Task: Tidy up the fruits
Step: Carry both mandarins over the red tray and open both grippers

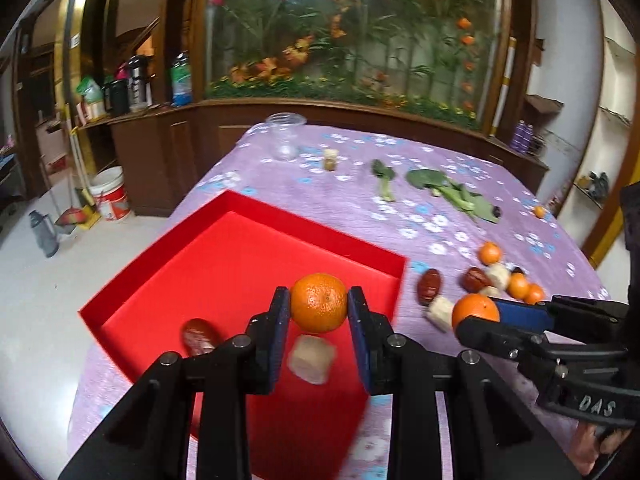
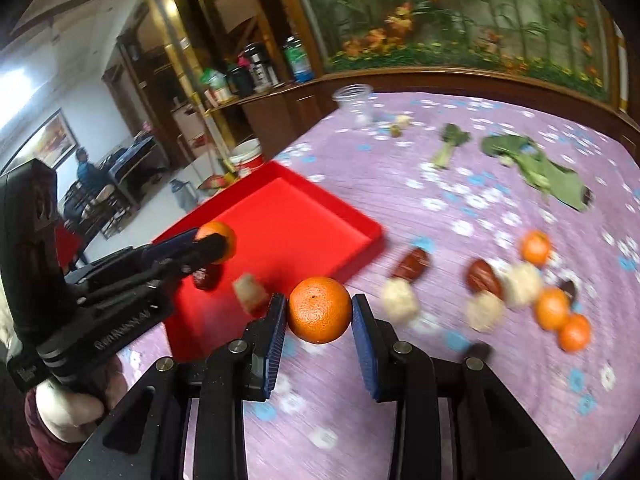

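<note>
My left gripper (image 1: 319, 308) is shut on an orange mandarin (image 1: 319, 303) and holds it above the red tray (image 1: 224, 256); it also shows in the right wrist view (image 2: 214, 242). In the tray lie a red date (image 1: 198, 336) and a pale peeled fruit piece (image 1: 312, 358). My right gripper (image 2: 319, 312) is shut on another mandarin (image 2: 319, 309) above the purple cloth, just right of the tray (image 2: 320, 216); it also shows in the left wrist view (image 1: 476, 312). More mandarins (image 2: 554, 307), dates (image 2: 484, 277) and pale pieces (image 2: 400, 295) lie on the cloth to the right.
The table has a purple flowered cloth (image 1: 360, 200). Green leafy vegetables (image 1: 452, 192) and a clear plastic cup (image 1: 285, 136) lie at the far side. A wooden cabinet with bottles (image 1: 136, 84) stands behind. A white bucket (image 1: 110, 194) is on the floor at left.
</note>
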`<state>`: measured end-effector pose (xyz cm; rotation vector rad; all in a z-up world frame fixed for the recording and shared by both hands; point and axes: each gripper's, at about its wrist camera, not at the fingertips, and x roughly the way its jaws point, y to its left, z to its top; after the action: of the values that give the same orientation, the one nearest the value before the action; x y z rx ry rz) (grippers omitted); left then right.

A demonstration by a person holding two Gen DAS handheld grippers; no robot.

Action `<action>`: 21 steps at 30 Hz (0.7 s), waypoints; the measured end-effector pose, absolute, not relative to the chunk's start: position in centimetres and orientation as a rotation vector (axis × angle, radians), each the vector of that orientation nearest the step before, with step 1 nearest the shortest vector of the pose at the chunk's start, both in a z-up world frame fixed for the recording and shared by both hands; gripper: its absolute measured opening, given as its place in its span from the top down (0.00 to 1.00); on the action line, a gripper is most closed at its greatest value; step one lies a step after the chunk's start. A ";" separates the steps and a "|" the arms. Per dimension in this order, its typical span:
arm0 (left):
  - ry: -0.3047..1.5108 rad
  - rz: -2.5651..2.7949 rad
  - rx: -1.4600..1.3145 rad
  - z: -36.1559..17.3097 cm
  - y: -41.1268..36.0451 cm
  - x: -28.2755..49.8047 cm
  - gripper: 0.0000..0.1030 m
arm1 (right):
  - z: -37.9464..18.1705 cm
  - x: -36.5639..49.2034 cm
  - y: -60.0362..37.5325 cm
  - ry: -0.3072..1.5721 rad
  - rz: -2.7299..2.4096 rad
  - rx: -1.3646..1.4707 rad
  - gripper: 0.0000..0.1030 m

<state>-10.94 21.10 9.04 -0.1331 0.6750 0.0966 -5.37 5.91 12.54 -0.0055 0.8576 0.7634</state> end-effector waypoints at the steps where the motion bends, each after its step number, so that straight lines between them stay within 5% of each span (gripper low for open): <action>1: 0.681 0.109 -0.137 8.8 21.7 -10.7 0.72 | 12.4 -5.2 6.8 0.859 0.770 -0.017 0.65; 21: 0.799 0.221 -0.213 4.6 28.6 -6.9 0.72 | 7.7 -0.1 15.1 0.961 0.761 -0.081 0.65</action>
<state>-6.94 28.58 4.63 -0.2128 0.7990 0.2207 -0.08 15.05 7.68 -0.0814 0.9609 0.7607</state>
